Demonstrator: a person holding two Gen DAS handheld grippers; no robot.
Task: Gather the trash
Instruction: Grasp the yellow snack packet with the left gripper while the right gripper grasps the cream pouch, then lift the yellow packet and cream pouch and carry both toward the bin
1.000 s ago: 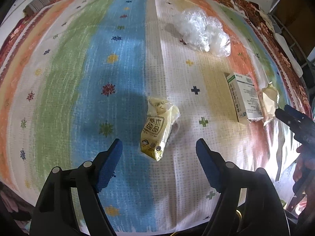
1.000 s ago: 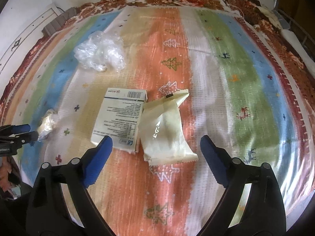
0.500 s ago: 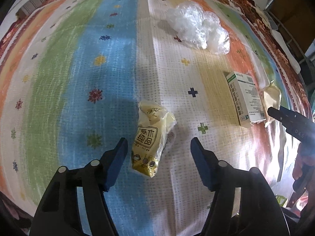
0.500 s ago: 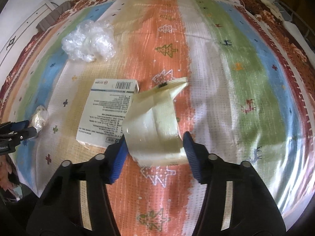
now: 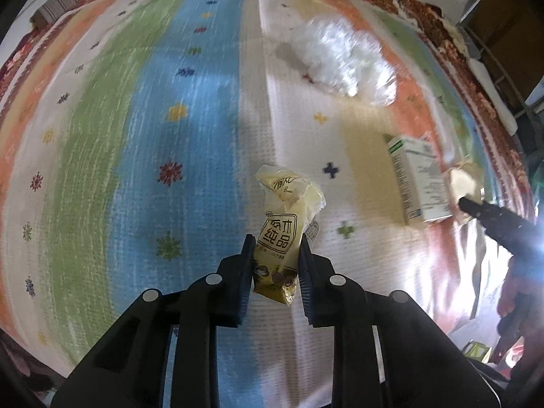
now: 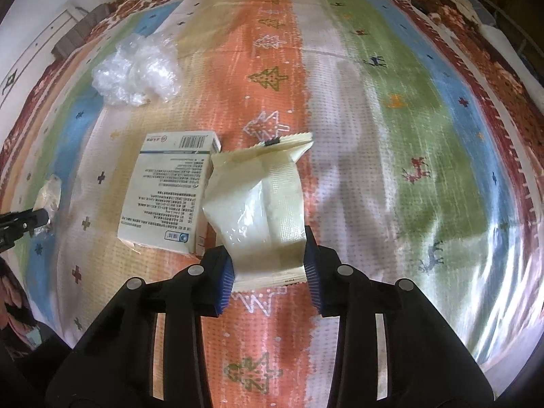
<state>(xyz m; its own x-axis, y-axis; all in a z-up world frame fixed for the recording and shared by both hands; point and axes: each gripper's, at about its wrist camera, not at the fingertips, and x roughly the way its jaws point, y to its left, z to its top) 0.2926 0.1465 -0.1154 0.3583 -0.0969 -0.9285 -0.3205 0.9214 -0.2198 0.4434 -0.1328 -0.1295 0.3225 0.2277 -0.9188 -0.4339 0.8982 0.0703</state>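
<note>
The biggest thing is the striped woven cloth (image 6: 391, 119) that covers the surface – soft, bumpy in texture, with small trees and deer on it. It can wrinkle or lift if a fingertip catches it, and this is the first risk for both grips.

Next in size is the crumpled clear plastic film (image 6: 136, 71), lying well apart at the far side, light and springy; it probably slips or unfolds when pinched. The white printed carton (image 6: 163, 197) is flat and stiff, with a barcode at one end, and it lies just beside the cream wrapper (image 6: 258, 210). This wrapper is a glossy, puffy pouch with a crimped edge. The right gripper (image 6: 270, 272) is closing around its near end, and the blue pads touch both of its sides. Because the film is smooth and full of air, it may squeeze out forward, or push the carton.

The smallest piece is the yellow snack wrapper (image 5: 282, 234), crinkled and thin, with dark characters printed on it. The left gripper (image 5: 275, 272) is closing on its lower end, the pads at both sides – the grip takes only the tail, so the wrapper may tear or slide free when lifted. The left view is blurred at the edges.
</note>
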